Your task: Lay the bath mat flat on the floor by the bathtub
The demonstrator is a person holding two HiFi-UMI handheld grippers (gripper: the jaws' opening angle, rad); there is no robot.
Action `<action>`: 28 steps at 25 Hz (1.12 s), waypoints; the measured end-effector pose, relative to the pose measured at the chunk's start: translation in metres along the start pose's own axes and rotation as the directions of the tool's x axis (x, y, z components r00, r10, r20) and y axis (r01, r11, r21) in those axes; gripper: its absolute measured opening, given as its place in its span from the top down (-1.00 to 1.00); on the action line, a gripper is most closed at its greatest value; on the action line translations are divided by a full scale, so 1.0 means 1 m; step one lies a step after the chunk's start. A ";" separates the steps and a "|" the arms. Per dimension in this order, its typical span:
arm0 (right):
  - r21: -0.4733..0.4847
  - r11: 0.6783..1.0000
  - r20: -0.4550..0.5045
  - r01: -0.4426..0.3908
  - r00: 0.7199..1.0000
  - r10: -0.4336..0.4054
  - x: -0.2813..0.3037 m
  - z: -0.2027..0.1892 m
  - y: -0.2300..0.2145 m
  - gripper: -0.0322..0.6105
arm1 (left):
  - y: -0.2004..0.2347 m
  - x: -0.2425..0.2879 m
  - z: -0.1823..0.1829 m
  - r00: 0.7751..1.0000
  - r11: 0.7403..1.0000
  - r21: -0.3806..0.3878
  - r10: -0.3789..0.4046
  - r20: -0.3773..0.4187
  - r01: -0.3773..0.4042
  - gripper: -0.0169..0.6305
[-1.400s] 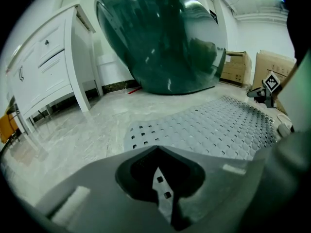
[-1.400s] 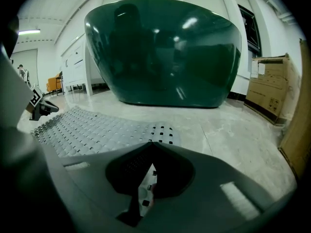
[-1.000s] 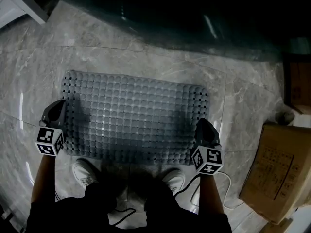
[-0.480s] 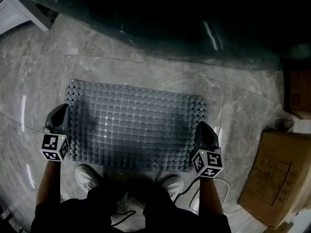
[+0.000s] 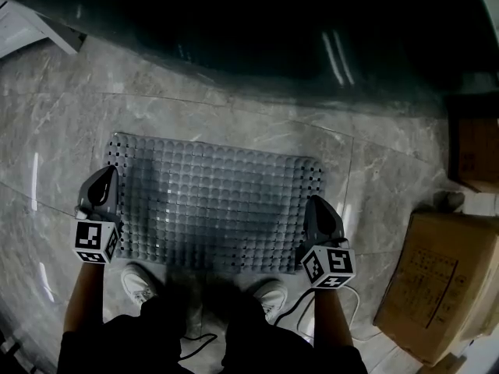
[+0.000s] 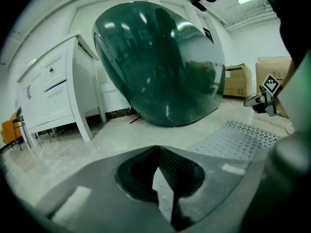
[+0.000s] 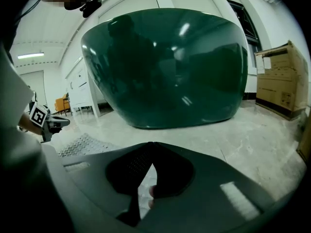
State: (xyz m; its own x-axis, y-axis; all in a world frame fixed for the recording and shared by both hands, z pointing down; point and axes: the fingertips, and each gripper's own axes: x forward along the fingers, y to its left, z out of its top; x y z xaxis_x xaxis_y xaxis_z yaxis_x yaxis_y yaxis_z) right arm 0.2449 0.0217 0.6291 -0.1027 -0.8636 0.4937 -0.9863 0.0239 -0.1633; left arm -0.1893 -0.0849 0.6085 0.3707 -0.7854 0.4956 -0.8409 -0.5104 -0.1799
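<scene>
As both grippers came up off the floor over the last second, the head view showed the bath mat left behind. It lay spread flat on the marble floor, just on the near side of the dark bathtub, with its long edge running along the tub. The mat had not risen or shifted with them, so the laying looked finished and the hands seemed simply to be drawing away. The left gripper hung over the mat's left end and the right gripper over its right end. Both forearms reached forward with the grippers tilted downward. The person's shoes stood at the mat's near edge, and a cardboard box sat well off to the right.

In the left gripper view the jaws were pressed together at their tips and pinched nothing. The mat lay flat to the right, with the tub beyond it.

In the right gripper view the jaws were likewise closed and empty. The mat lay at the left and the tub stood straight ahead.
</scene>
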 end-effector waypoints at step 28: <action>-0.036 0.999 0.112 -0.002 0.994 0.006 -0.084 0.202 0.039 0.81 | -0.017 -0.059 0.145 0.998 0.993 -0.105 -0.050 -0.039 0.046 0.94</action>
State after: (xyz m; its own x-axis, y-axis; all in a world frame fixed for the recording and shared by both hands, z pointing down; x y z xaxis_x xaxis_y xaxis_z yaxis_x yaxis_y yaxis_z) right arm 0.2409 -0.0070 0.4086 -0.0938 -0.9144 0.3937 -0.9900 0.0440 -0.1338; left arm -0.1400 -0.0810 0.4596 0.3967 -0.7448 0.5366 -0.8598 -0.5063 -0.0672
